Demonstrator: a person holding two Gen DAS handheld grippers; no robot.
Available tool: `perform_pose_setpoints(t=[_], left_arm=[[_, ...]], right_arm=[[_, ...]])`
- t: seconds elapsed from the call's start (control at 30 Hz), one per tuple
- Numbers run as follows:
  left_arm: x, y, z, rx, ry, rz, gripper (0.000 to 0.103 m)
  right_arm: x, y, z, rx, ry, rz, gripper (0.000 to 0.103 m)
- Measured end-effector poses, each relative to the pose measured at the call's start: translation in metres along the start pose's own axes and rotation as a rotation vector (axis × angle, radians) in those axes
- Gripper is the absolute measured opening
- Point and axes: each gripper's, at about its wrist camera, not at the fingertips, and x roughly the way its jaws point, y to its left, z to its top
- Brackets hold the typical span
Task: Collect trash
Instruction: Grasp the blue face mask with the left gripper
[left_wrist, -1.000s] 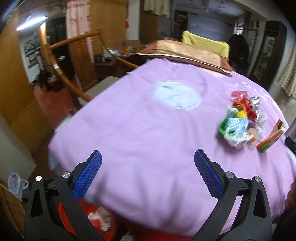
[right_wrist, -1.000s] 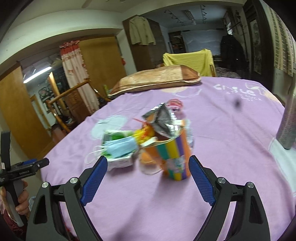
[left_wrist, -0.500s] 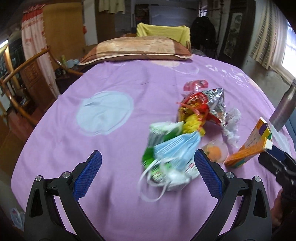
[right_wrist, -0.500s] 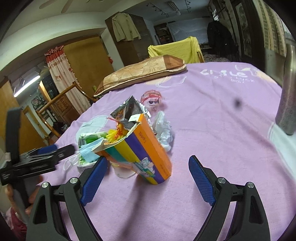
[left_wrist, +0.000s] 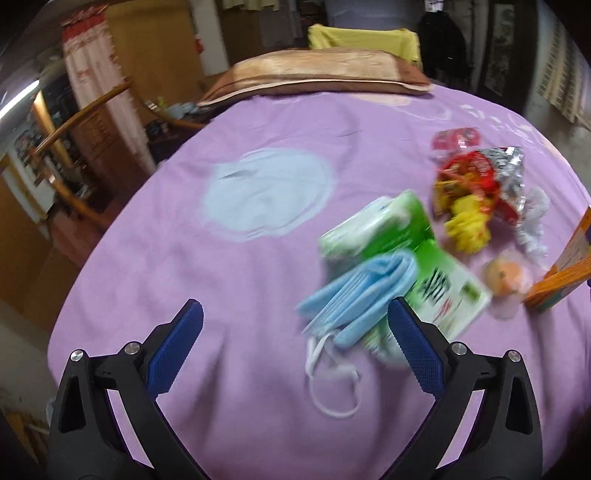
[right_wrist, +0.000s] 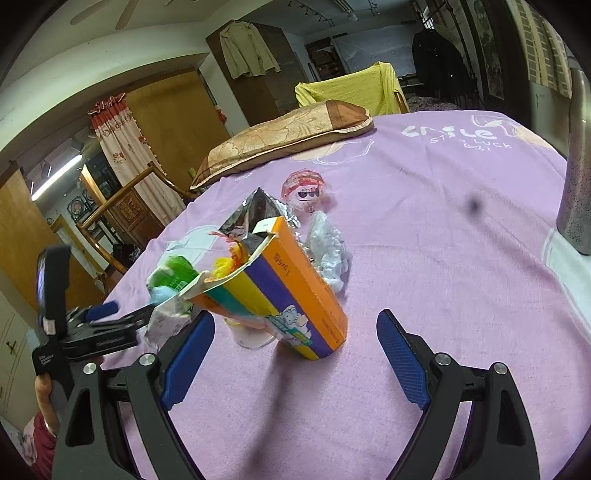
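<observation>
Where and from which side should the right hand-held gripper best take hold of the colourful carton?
Probably across the carton's closed lower body, coming from the near side. It leans tilted, its torn-open mouth looks crushable, and the right hand-held gripper's open jaws already frame its flat sides.

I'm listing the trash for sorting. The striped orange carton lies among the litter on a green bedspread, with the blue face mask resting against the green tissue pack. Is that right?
One detail is off: the bedspread is purple, not green, as the right wrist view shows. The striped orange carton does lie among the litter on it, and the left wrist view shows the blue face mask resting against the green tissue pack.
</observation>
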Motion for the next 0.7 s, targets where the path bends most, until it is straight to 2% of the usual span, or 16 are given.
perform_pose_setpoints(t=[0.1, 0.2, 0.43, 0.5, 0.63, 0.7], left_arm=[[-0.011, 0.027, -0.011, -0.066, 0.000, 0.009, 0.096], [-0.021, 0.033, -0.010, -0.105, -0.020, -0.046, 0.096], [-0.014, -0.006, 0.006, -0.040, -0.044, -0.117, 0.096], [-0.007, -0.014, 0.009, -0.024, -0.034, -0.117, 0.096], [0.005, -0.024, 0.007, 0.002, 0.000, -0.168, 0.096], [0.011, -0.025, 0.007, 0.009, 0.005, -0.151, 0.096]], right_arm=[[-0.001, 0.002, -0.001, -0.008, 0.003, 0.019, 0.088], [-0.001, 0.007, -0.002, -0.027, 0.001, 0.014, 0.088], [-0.001, 0.005, -0.002, -0.020, -0.005, -0.021, 0.088], [0.000, 0.003, -0.002, -0.014, 0.003, -0.020, 0.088], [0.002, 0.003, -0.002, -0.017, 0.011, -0.019, 0.088], [0.004, 0.004, -0.002, -0.021, 0.017, -0.016, 0.088]])
